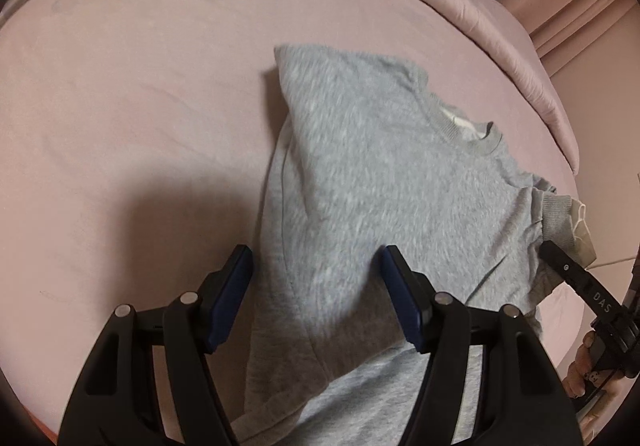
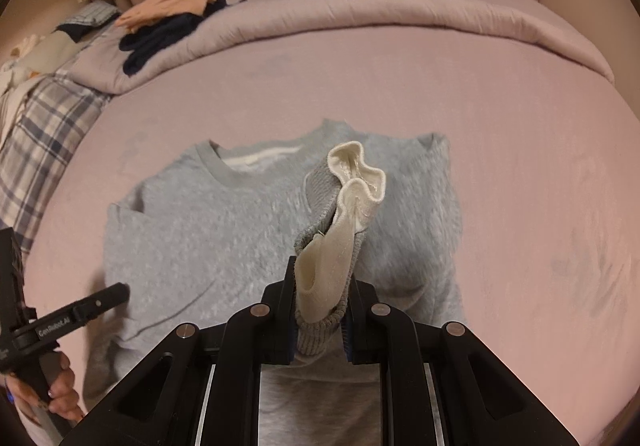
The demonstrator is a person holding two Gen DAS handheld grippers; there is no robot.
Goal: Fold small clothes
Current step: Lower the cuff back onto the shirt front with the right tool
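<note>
On bed (image 2: 500, 126), sweatshirt (image 2: 224, 230) lies mid-fold: one sleeve already in, right gripper (image 2: 320, 310) clamps cuff (image 2: 340, 230) over the body; left gripper (image 1: 316, 298) open, empty; rest unfolded

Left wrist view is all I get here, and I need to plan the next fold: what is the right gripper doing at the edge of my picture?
Observer: The right gripper is shut on the sleeve cuff of the grey sweatshirt, holding it up over the body.
Operator: Which side of the cuff faces up?
Observer: Its cream lining is showing, turned outward.
Operator: Anything else on the bed?
Observer: Dark and peach clothes lie piled on the comforter at the far left.
</note>
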